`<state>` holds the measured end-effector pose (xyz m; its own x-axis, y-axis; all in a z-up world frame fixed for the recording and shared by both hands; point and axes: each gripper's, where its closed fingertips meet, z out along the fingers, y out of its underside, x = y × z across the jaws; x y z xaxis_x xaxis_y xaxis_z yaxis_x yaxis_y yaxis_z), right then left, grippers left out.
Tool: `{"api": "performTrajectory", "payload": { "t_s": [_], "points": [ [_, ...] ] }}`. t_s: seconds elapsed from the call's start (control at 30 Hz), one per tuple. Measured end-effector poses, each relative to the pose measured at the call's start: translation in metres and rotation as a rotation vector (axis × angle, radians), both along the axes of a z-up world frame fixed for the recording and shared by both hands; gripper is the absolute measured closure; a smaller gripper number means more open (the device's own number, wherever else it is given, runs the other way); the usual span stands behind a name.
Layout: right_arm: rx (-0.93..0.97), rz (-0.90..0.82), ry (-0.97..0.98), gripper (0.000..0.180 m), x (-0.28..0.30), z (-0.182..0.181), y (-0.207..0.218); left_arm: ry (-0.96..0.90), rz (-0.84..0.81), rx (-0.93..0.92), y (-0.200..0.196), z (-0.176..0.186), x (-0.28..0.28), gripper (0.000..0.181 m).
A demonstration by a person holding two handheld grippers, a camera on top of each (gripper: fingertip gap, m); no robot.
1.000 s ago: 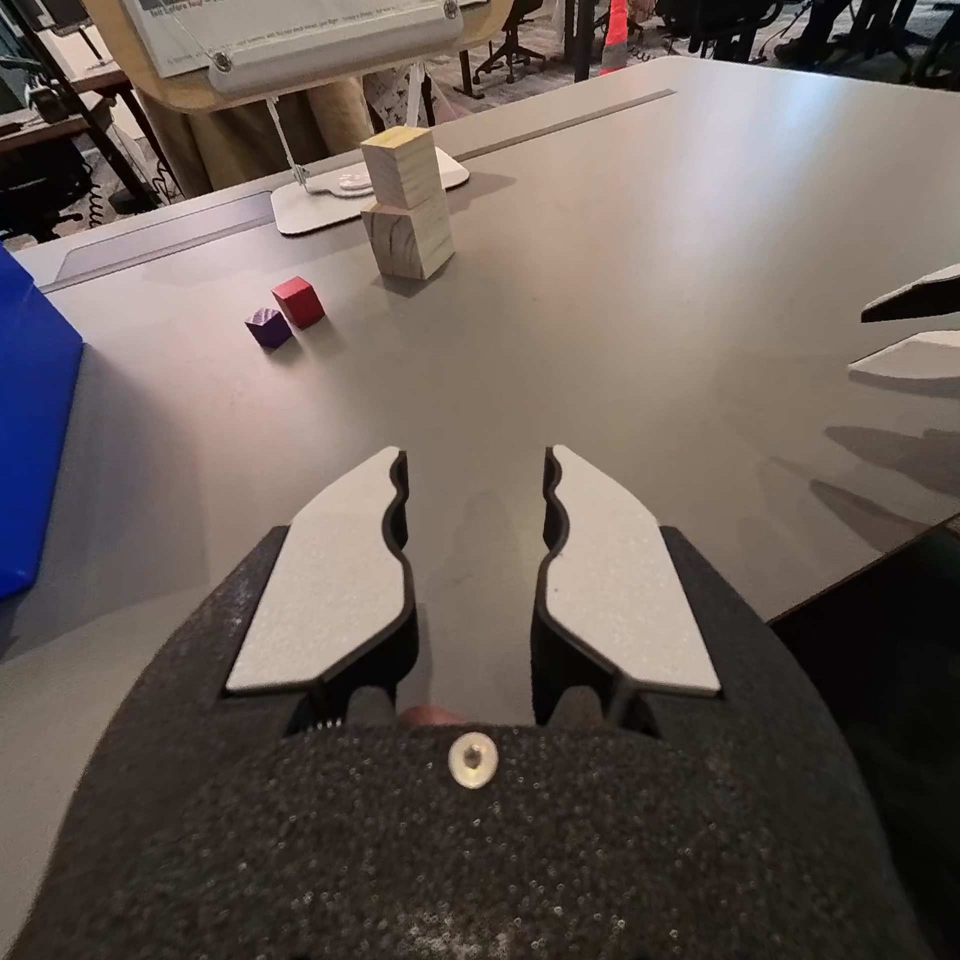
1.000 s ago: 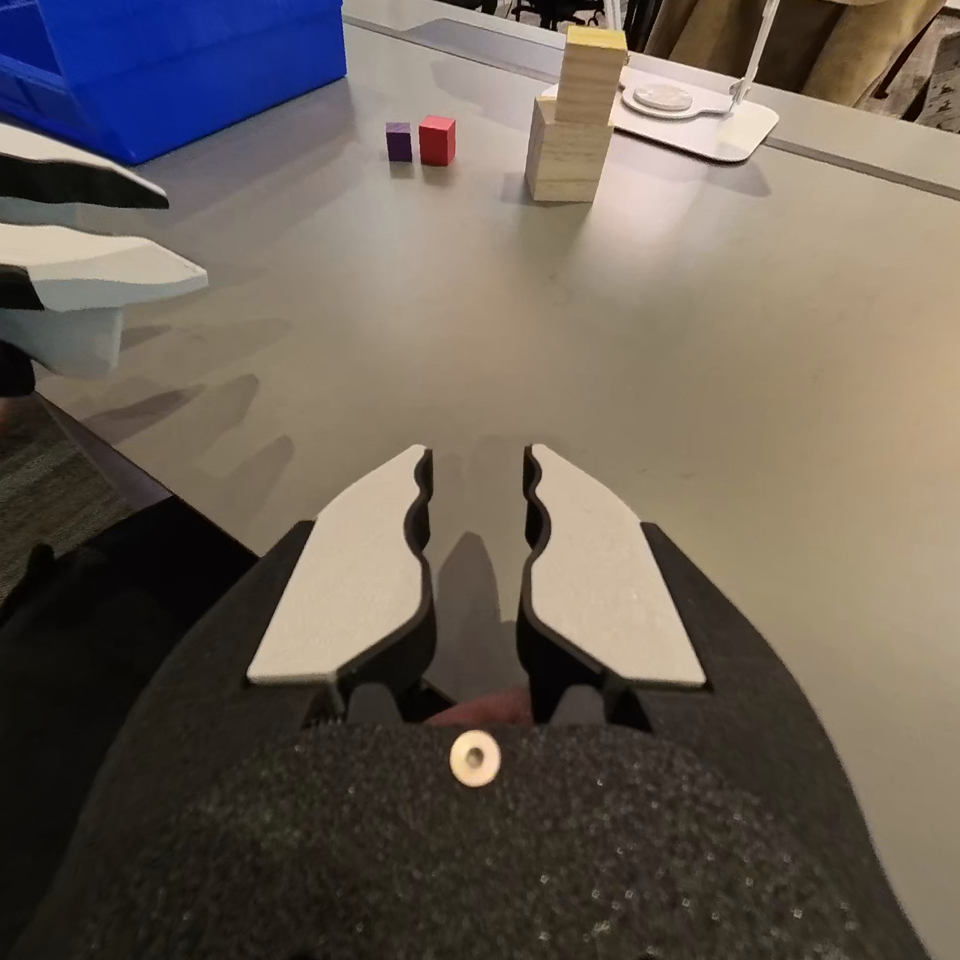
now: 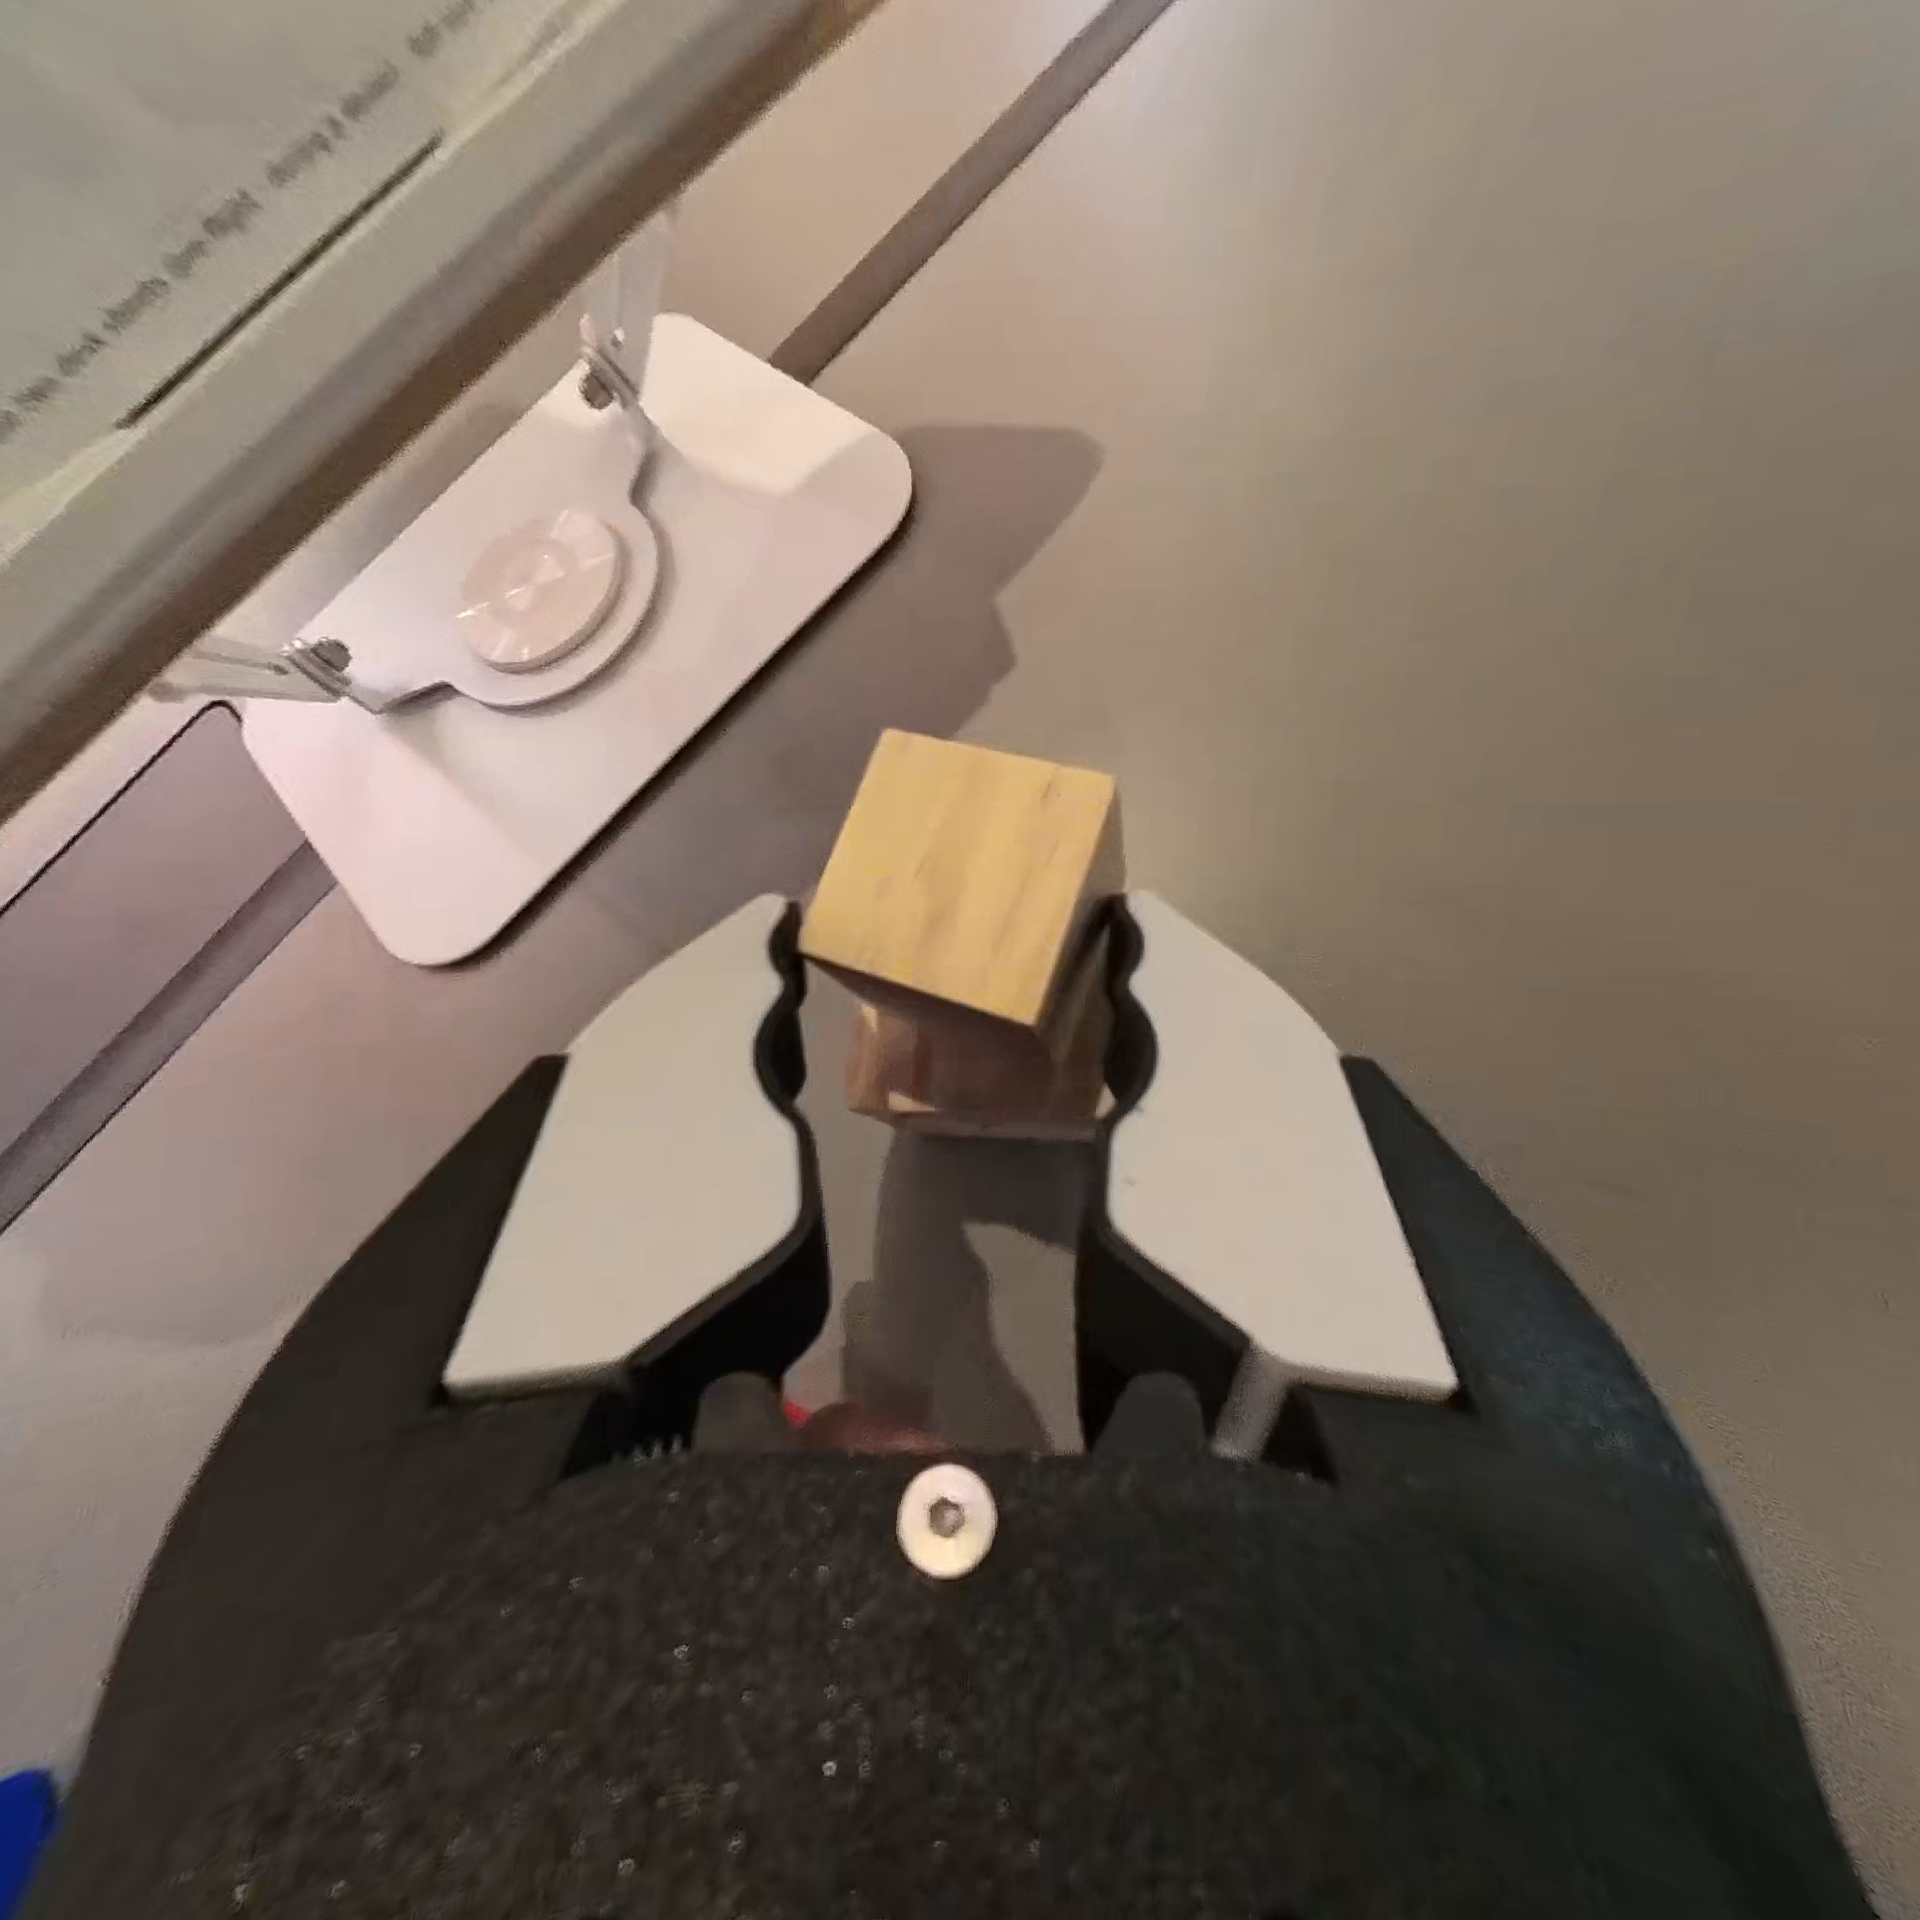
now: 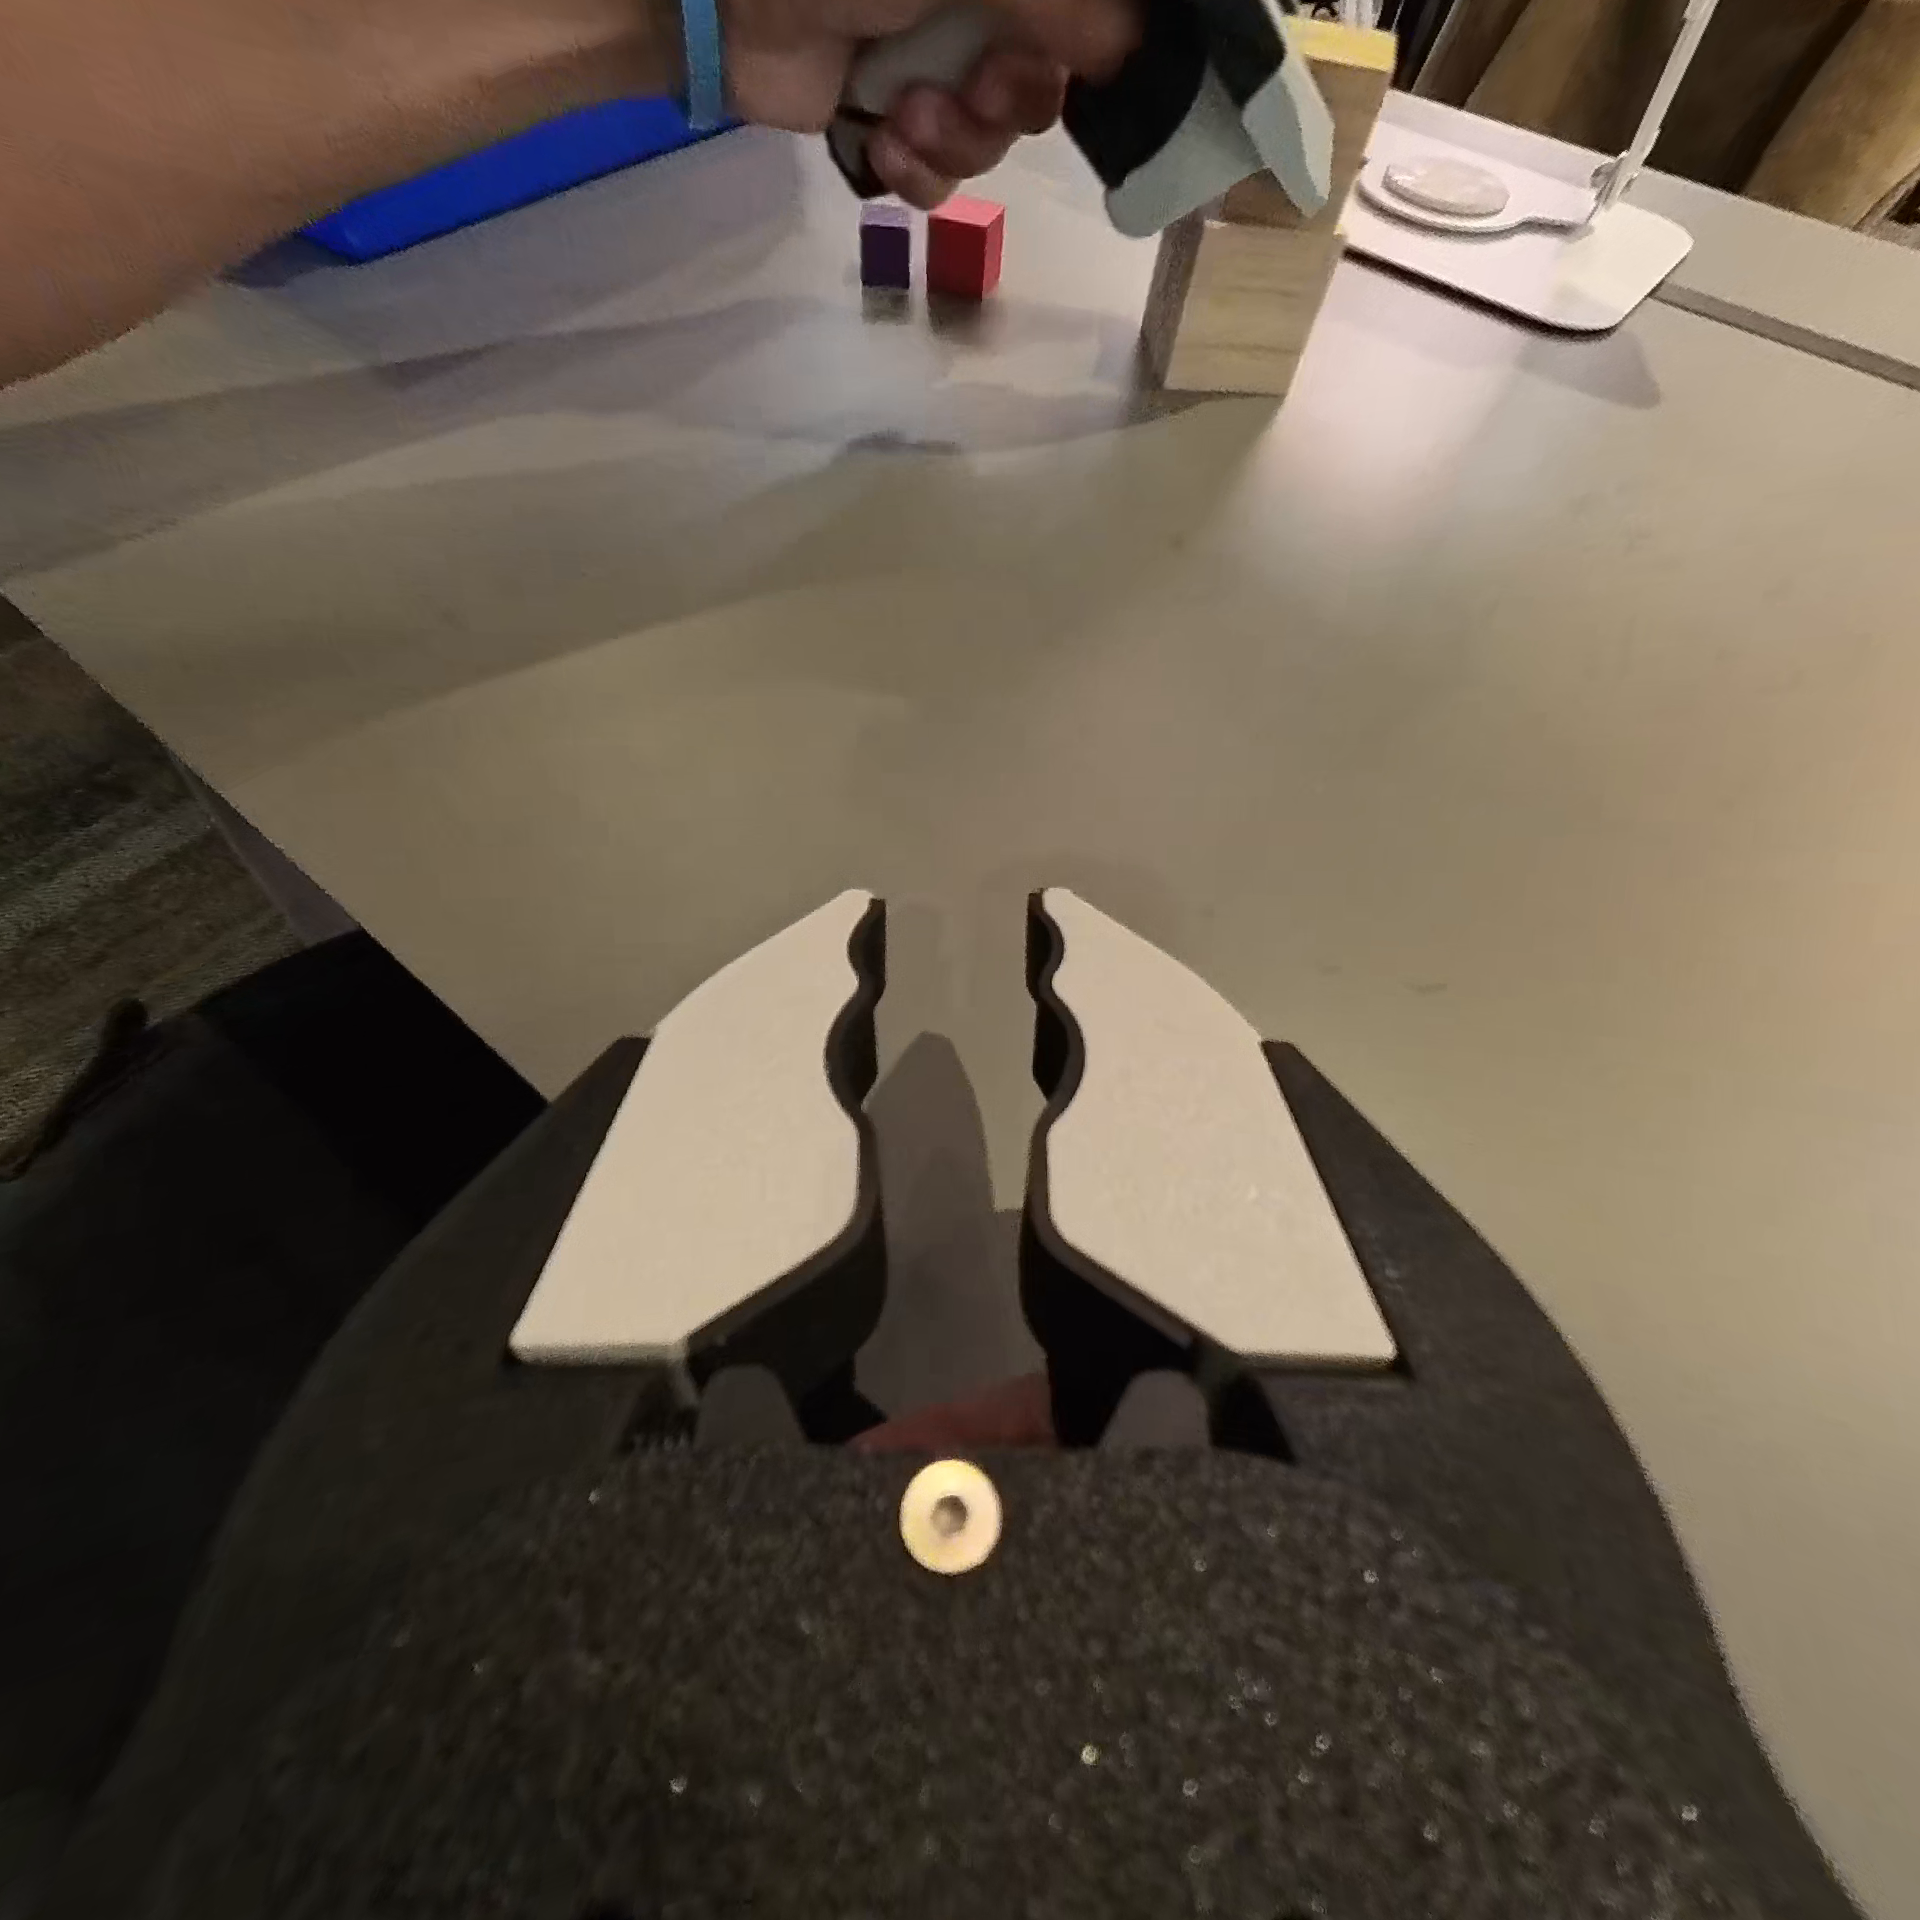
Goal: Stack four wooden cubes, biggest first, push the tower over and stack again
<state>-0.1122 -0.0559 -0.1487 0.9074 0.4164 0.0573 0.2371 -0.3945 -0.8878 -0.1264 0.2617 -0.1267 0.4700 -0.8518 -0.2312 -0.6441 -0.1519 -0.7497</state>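
Note:
Two plain wooden cubes stand stacked at the far side of the grey table. The upper cube (image 3: 961, 883) has a yellowish top and sits twisted on the larger lower cube (image 3: 935, 1070). My left gripper (image 3: 954, 920) is open wide, with one fingertip on each side of the upper cube; I cannot tell whether they touch it. The right wrist view shows this gripper (image 4: 1231, 177) at the upper cube (image 4: 1351, 114), above the lower cube (image 4: 1247, 301). A small red cube (image 4: 964, 244) and a smaller purple cube (image 4: 885, 244) sit side by side left of the stack. My right gripper (image 4: 956, 909) is open and empty near the table's front edge.
A white stand base (image 3: 582, 665) with a round disc lies just behind the stack, holding a slanted board. A blue bin (image 4: 499, 177) stands at the far left. The person's forearm (image 4: 312, 135) crosses above the table. The table's left edge (image 4: 208, 779) is near my right gripper. There is about 30 centimeters between the tips of the two grippers.
My left gripper has moved forward across the table to the stack, opened wider, and now straddles the upper cube. My right gripper has hardly moved.

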Motion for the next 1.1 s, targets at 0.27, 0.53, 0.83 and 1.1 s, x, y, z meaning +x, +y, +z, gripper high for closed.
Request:
{"api": "performTrajectory", "payload": {
  "t_s": [0.27, 0.53, 0.83, 1.1],
  "points": [
    [-0.004, 0.021, 0.028, 0.155, -0.003, 0.004, -0.001, -0.123, 0.190, -0.060, 0.020, 0.017, -0.014, 0.134],
    [-0.006, 0.059, 0.019, 0.155, -0.015, 0.004, 0.000, -0.140, 0.224, 0.031, -0.004, 0.024, -0.004, 0.135],
    [0.005, 0.090, -0.013, 0.156, -0.023, 0.005, -0.005, -0.122, 0.177, 0.013, -0.001, 0.005, -0.006, 0.135],
    [0.001, 0.084, -0.002, 0.156, -0.019, 0.007, -0.008, -0.169, 0.188, 0.019, -0.016, 0.042, -0.065, 0.105]
  ]
}}
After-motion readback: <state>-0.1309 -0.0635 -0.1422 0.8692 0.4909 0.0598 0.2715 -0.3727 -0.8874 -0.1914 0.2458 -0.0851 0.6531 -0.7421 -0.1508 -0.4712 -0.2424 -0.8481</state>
